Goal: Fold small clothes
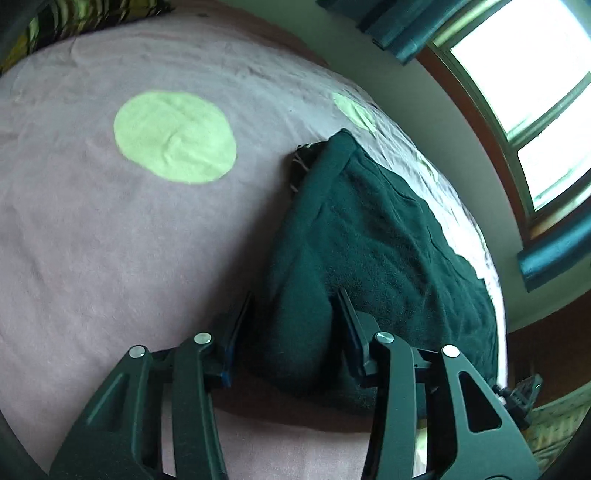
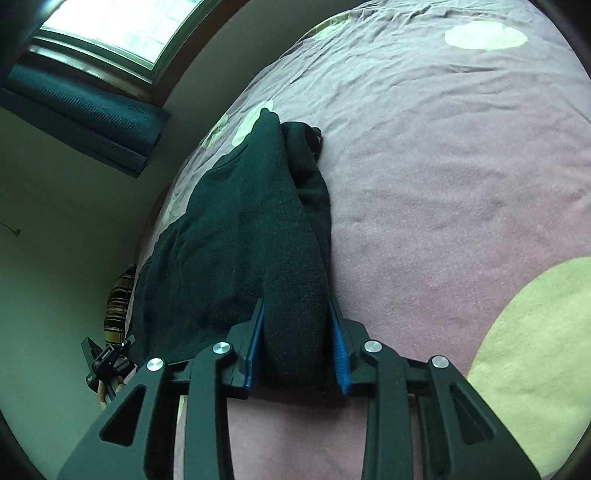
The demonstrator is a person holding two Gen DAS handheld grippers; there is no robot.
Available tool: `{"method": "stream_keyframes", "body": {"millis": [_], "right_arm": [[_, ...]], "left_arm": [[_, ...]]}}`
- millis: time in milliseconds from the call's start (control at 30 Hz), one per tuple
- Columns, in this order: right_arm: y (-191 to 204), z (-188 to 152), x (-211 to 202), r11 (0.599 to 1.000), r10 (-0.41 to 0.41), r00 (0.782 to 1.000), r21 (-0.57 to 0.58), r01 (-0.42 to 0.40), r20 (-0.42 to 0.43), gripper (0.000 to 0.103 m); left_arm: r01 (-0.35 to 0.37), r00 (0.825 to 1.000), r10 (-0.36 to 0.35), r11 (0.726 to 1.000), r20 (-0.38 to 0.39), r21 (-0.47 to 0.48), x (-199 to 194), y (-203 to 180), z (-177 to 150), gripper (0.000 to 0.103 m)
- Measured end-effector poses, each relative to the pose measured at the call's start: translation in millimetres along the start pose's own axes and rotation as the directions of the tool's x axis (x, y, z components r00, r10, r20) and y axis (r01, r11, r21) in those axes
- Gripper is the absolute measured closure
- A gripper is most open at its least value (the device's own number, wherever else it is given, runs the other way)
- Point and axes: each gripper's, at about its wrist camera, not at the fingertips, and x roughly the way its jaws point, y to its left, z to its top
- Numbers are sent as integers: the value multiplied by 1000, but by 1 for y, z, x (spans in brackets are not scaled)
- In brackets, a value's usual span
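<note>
A dark green fleece garment (image 1: 373, 240) lies on a mauve bedspread (image 1: 110, 240) with pale green dots, near the bed's edge by the window. One long side is rolled up into a thick fold. My left gripper (image 1: 295, 306) has its jaws apart on either side of that fold's near end. In the right wrist view the same garment (image 2: 236, 229) runs away from me, and my right gripper (image 2: 295, 314) has its blue-padded jaws apart around the fold's other end, the cloth bulging between them. The other gripper (image 2: 107, 362) shows at the far left there.
A window (image 1: 535, 74) with teal curtains (image 1: 391, 22) sits behind the bed's edge. A dark patterned pillow (image 1: 74, 22) lies at the bed's head. A striped cloth (image 2: 118, 302) hangs at the bed's side. Open bedspread (image 2: 461, 166) spreads beside the garment.
</note>
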Motion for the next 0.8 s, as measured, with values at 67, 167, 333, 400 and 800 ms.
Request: {"method": "stream_keyframes", "body": {"millis": [67,167,333,400,800], "right_arm": [[-7,-1,2,1000,27,1000,12,-27,5,71],[-11,-1,0,999,44,999,3,-44,8,70],[-23,-10,-18,997,64,998,32,-64,15,60],[-30,-17,-31,998,48,999,43,-49,23,56],[79,-9,-59,995,90,987,-63,-83,131,40]], "left_arm": [[16,1000,-16,1000,0,-13,-2,8,-3,59],[31,1000,-31,999,1,-11,-8,14,-6,60],[50,999,-50,999,0,7,-11,17,-7,58],[71,997,-71,997,-2,-1,-12,20,-8,57],[2,995,-8,998,103,57,-71,23,-25,17]]}}
